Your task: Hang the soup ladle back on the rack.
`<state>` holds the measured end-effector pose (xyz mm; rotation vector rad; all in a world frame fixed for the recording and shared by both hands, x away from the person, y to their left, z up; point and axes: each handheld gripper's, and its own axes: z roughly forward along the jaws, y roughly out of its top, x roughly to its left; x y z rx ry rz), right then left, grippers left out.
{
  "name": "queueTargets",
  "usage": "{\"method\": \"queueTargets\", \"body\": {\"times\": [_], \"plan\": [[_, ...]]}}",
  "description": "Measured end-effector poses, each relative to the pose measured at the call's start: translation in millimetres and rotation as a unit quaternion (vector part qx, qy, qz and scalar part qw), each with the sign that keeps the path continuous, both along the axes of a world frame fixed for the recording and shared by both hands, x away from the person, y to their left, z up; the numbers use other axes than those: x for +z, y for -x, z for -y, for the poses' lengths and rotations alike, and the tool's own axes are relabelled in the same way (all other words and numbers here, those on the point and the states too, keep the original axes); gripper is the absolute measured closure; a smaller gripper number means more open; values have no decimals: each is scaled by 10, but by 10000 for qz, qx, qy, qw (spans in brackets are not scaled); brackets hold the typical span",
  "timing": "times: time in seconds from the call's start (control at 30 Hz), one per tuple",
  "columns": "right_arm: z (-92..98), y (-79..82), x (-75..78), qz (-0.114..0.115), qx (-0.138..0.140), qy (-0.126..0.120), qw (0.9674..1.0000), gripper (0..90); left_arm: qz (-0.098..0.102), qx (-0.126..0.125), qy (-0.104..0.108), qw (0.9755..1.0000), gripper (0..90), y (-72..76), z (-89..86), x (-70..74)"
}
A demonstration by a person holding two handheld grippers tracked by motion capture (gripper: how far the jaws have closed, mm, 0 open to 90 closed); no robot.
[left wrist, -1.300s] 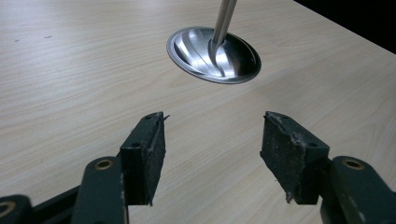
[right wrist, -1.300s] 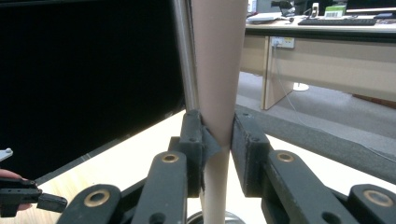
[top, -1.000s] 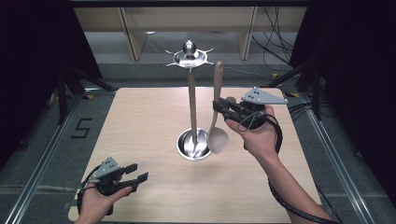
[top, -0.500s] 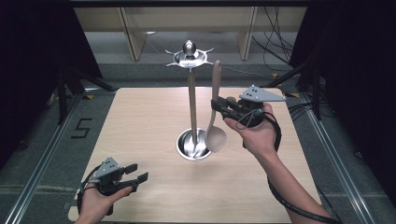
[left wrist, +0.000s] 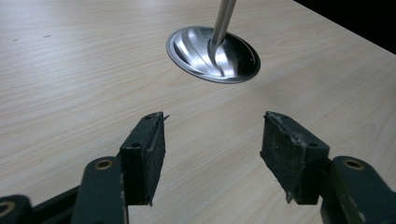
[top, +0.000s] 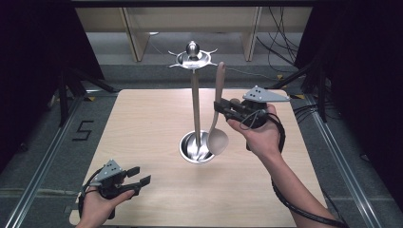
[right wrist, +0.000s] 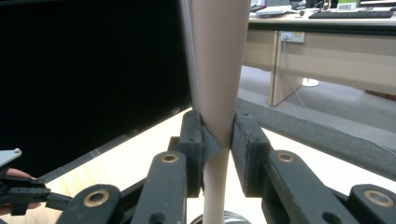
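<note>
A steel rack stands mid-table: round dish base (top: 196,148), thin pole, hook crown (top: 192,56) on top. A beige spoon (top: 218,123) hangs upright just right of the pole, bowl down over the base. My right gripper (top: 220,106) is shut on its handle partway up; in the right gripper view both pads clamp the beige handle (right wrist: 218,70), with the pole close behind. My left gripper (top: 140,175) rests open near the table's front left corner. In the left gripper view the left gripper (left wrist: 212,140) holds nothing and faces the dish base (left wrist: 212,53).
The light wooden table (top: 142,118) has dark floor and metal rails on both sides. Wooden desk legs (top: 133,33) and cables stand beyond the far edge. A cable trails from the right hand along the forearm.
</note>
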<state>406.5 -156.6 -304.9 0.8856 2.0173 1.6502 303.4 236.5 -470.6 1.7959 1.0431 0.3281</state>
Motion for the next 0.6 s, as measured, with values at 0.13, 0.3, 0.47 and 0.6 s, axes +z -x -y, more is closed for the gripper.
{"method": "queueTargets", "body": {"times": [0.13, 0.3, 0.47, 0.6], "plan": [[-11, -4, 20, -49, 35, 3, 10000, 759, 0, 5, 2, 10000, 390, 0, 0, 0], [-22, -10, 34, -144, 64, 12, 9999, 760, 19, 16, -29, 10000, 390, 3, -1, 4], [-15, -41, 35, -168, 124, 49, 9998, 760, 38, 4, -18, 10000, 390, 2, -1, 5], [-26, -46, 45, -231, 175, 26, 9996, 761, -9, 29, 9, 10000, 390, 3, 0, 0]]}}
